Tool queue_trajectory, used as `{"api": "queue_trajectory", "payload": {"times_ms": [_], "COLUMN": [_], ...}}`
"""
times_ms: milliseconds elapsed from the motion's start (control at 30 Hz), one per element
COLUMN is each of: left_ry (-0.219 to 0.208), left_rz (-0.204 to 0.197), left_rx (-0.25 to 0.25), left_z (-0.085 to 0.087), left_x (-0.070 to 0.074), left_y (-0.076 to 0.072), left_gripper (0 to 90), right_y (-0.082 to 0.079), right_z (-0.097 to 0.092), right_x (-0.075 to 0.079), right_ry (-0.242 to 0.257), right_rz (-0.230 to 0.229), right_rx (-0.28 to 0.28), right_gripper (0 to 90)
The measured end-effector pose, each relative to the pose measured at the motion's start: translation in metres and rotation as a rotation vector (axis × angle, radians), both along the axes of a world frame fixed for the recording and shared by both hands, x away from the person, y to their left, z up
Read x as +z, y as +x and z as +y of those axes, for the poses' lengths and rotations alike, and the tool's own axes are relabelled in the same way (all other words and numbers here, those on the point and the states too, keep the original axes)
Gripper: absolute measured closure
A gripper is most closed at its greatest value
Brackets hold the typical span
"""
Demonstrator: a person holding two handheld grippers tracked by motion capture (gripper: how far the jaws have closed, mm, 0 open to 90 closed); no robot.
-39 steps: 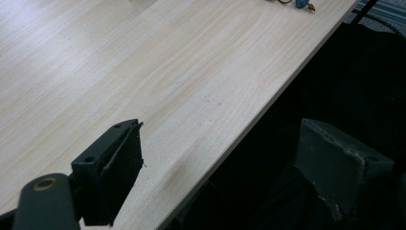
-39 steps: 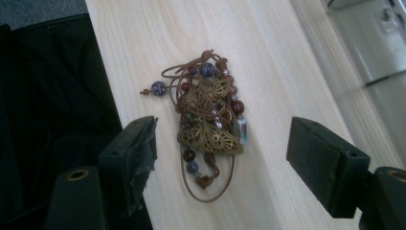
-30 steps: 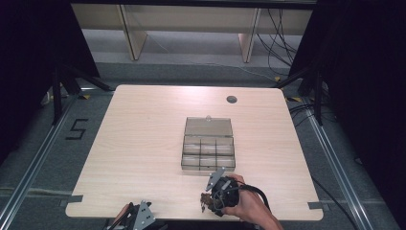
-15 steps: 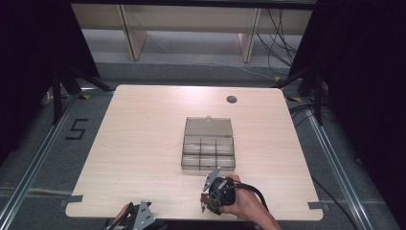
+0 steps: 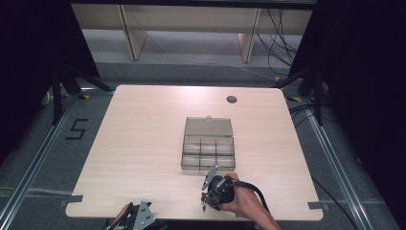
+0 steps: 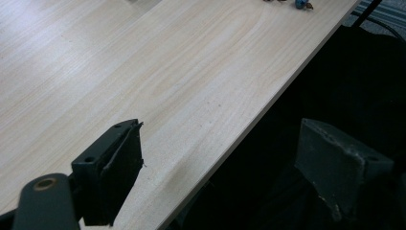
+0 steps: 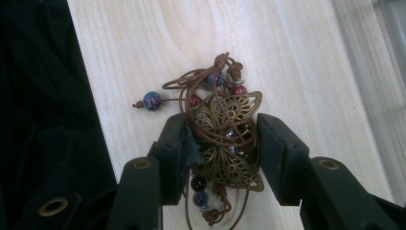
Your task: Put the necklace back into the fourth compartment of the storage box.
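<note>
A pale wooden counter (image 5: 143, 143) seen from above, with a clear plastic compartment box (image 5: 208, 148) lying open near its middle, lid tipped back. The compartments are too small and glassy in the high view to tell what, if anything, lies in them.

At the near edge, right of centre, a hand (image 5: 244, 203) holds the right gripper (image 5: 207, 197) low over the counter, just in front of the box. Most of the gripper is hidden under the hand and its own body there. In the right gripper view its fingers (image 7: 178, 143) are pressed in from both sides on a tangled necklace (image 7: 225, 129): a brass filigree butterfly pendant bunched with brown cord and red and blue beads. One blue bead (image 7: 152, 100) sticks out on its cord to the side. The lower loops of cord are cut off by the bottom of that view. The bundle sits on the counter close to its near edge.

The left gripper (image 5: 138, 218) is at the bottom edge, largely cut off in the high view. In the left gripper view its fingers (image 6: 115, 167) stand wide apart with nothing between them, one over the counter's edge, the other over the dark space beyond.

Compared with a second ago, the right gripper's fingers have just closed in onto the necklace; the hand has barely shifted, and the left gripper and box lie as before.
</note>
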State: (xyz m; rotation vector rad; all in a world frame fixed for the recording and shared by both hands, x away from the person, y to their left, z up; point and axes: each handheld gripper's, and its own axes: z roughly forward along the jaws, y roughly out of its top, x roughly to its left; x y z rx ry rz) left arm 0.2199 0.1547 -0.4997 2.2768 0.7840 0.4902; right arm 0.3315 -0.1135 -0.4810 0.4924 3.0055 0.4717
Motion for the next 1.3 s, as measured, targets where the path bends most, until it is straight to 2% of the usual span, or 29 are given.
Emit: {"api": "queue_trajectory", "payload": {"times_ms": [67, 133, 200, 233, 367, 400, 433, 467, 500, 533, 567, 600, 633, 700, 767, 800, 867, 900, 933, 967, 1033, 1100, 1167, 1300], "left_ry": [0.028, 0.018, 0.017, 0.025, 0.023, 0.008, 0.008, 0.022, 0.017, 0.036, 0.007, 0.015, 0.016, 0.022, 0.015, 0.016, 0.016, 0.002, 0.016, 0.016, 0.015, 0.016, 0.016, 0.015], "left_rz": [-0.019, -0.009, -0.006, -0.019, -0.027, -0.007, -0.006, -0.006, -0.020, -0.032, -0.020, -0.007, -0.006, -0.022, -0.011, -0.012, -0.007, 0.003, -0.009, -0.011, -0.011, -0.011, -0.011, -0.011], "left_rx": [0.003, -0.008, 0.007, 0.006, -0.004, 0.007, 0.006, -0.008, 0.006, -0.020, 0.001, 0.007, 0.002, -0.009, -0.003, -0.002, -0.004, 0.008, -0.002, -0.003, -0.002, -0.004, -0.003, -0.003], "left_z": [0.000, 0.001, 0.000, 0.001, 0.002, 0.001, 0.001, 0.002, 0.001, 0.002, 0.001, 0.001, 0.001, 0.002, 0.002, 0.002, 0.002, 0.001, 0.002, 0.002, 0.002, 0.002, 0.002, 0.002], "left_x": [0.001, 0.001, 0.000, 0.001, 0.002, 0.001, 0.001, 0.002, 0.001, 0.002, 0.001, 0.001, 0.001, 0.002, 0.002, 0.002, 0.002, 0.001, 0.002, 0.002, 0.002, 0.002, 0.002, 0.002], "left_y": [0.001, 0.001, 0.001, 0.001, 0.001, 0.000, 0.000, 0.001, 0.000, 0.002, 0.001, 0.000, 0.000, 0.001, 0.001, 0.001, 0.001, 0.000, 0.001, 0.001, 0.001, 0.001, 0.001, 0.001], "left_gripper": [15.6, 15.6, 15.6, 15.7, 15.6, 15.6, 15.6, 15.6, 15.6, 15.6, 15.6, 15.6, 15.6, 15.6, 15.6, 15.6, 15.6, 15.6, 15.6, 15.6, 15.6, 15.6, 15.6, 15.6], "right_y": [0.002, 0.001, 0.003, 0.002, 0.005, 0.006, 0.006, 0.006, 0.008, 0.011, 0.011, 0.013, 0.015, 0.018, 0.019, 0.021, 0.023, 0.023, 0.027, 0.028, 0.032, 0.032, 0.038, 0.044], "right_z": [0.001, 0.001, 0.001, 0.000, -0.001, -0.001, 0.000, 0.000, 0.000, 0.000, 0.000, 0.001, 0.001, 0.003, 0.004, 0.004, 0.005, 0.006, 0.007, 0.007, 0.009, 0.011, 0.013, 0.020], "right_x": [0.000, 0.003, 0.005, 0.008, 0.018, 0.021, 0.023, 0.028, 0.031, 0.034, 0.039, 0.044, 0.049, 0.057, 0.064, 0.067, 0.073, 0.076, 0.077, 0.080, 0.084, 0.089, 0.090, 0.095], "right_ry": [-0.010, -0.006, 0.006, 0.010, 0.032, 0.034, 0.038, 0.043, 0.054, 0.066, 0.067, 0.064, 0.066, 0.072, 0.070, 0.078, 0.070, 0.053, 0.070, 0.071, 0.071, 0.051, 0.072, 0.061], "right_rz": [-0.015, -0.013, -0.013, -0.008, -0.005, -0.008, -0.016, -0.014, -0.014, -0.019, -0.026, -0.017, -0.034, -0.041, -0.021, -0.027, -0.026, -0.010, -0.023, -0.012, -0.025, -0.010, -0.017, -0.022], "right_rx": [0.007, 0.007, 0.028, 0.006, 0.026, 0.027, 0.022, 0.008, 0.021, 0.040, 0.014, 0.018, 0.014, 0.036, 0.021, 0.038, 0.018, -0.008, 0.042, 0.022, 0.026, -0.007, 0.033, 0.034], "right_gripper": [58.2, 58.3, 58.4, 58.5, 58.5, 58.5, 58.5, 58.5, 58.5, 58.5, 58.4, 58.5, 58.5, 58.5, 58.5, 58.5, 58.5, 58.5, 58.5, 58.4, 58.5, 58.5, 58.5, 58.4]}}
